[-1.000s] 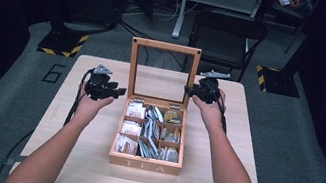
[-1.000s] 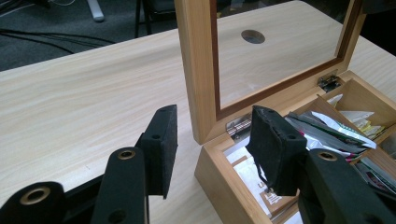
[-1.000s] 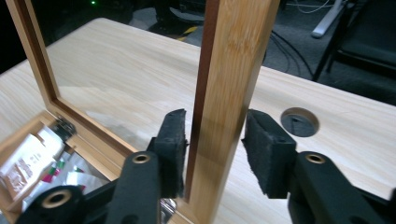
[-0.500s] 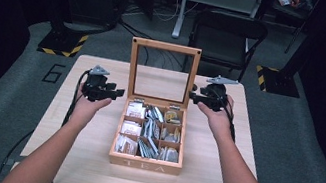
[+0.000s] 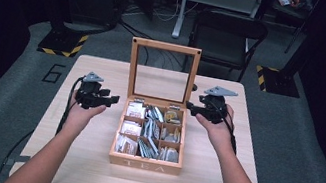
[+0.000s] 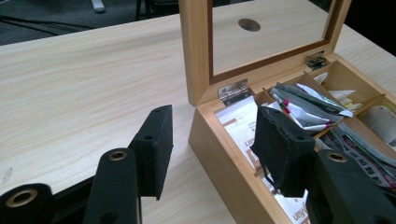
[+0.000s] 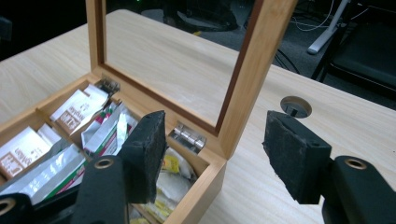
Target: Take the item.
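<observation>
My left gripper (image 5: 110, 99) had just been opening its jaws, nothing between them, just left of the tea box (image 5: 145, 162). The box sat mid-table (image 5: 86, 169), long axis running away from me, its "TEA" front facing me, glass-paned lid (image 5: 166, 47) upright at the back, compartments full of sachets (image 5: 148, 137). My right gripper (image 5: 191, 107) had likewise just been opening its empty jaws, beside the box's rear right corner.

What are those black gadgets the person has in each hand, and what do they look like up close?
They are hand-held grippers. The left gripper and right gripper are black, each topped by a grey three-cornered plate, with a black cable trailing back. Up close, each has two blocky black jaws faced with rough foam-like pads and brass-coloured rings at the joints. The forearms show no sleeves.
</observation>
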{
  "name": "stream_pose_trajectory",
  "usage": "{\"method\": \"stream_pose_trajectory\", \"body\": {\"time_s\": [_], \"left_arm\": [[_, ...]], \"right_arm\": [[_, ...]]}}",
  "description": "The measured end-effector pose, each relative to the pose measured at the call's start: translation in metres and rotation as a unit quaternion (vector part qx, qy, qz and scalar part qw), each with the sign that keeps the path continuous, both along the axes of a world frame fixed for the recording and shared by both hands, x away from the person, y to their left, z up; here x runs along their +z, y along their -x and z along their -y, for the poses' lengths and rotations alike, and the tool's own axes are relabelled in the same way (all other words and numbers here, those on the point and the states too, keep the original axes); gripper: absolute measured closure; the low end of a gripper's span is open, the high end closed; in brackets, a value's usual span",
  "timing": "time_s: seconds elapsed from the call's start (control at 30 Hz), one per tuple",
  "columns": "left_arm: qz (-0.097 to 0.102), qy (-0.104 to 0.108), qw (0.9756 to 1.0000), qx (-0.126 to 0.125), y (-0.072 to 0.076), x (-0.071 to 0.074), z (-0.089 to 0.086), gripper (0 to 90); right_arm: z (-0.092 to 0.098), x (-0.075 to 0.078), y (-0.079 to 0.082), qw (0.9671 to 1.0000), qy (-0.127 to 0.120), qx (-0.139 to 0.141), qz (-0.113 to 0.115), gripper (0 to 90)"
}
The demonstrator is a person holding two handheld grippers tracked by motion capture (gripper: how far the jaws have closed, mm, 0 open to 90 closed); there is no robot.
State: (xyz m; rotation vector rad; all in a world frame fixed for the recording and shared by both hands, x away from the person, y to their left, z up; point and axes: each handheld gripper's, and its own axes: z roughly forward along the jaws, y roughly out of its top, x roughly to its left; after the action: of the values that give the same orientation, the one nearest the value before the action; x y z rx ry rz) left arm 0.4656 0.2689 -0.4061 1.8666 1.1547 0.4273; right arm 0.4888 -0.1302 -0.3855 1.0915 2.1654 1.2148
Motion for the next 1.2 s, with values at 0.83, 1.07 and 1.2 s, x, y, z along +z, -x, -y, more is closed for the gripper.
{"method": "stream_pose_trajectory", "body": {"time_s": [0.83, 1.07, 1.2], "left_arm": [[0.006, 0.027, 0.9996, 0.000, 0.036, -0.003, -0.003, 46.1], [0.010, 0.028, 0.9996, -0.006, 0.043, -0.003, -0.005, 45.7], [0.010, 0.026, 0.9996, -0.004, 0.046, -0.006, -0.008, 45.3]], "right_arm": [[-0.026, -0.021, 0.068, 0.9984, 0.015, 0.053, -0.012, 44.9], [-0.027, -0.024, 0.075, 0.9985, 0.013, 0.050, -0.016, 47.1], [-0.029, -0.026, 0.081, 0.9984, 0.017, 0.052, -0.015, 53.8]]}}
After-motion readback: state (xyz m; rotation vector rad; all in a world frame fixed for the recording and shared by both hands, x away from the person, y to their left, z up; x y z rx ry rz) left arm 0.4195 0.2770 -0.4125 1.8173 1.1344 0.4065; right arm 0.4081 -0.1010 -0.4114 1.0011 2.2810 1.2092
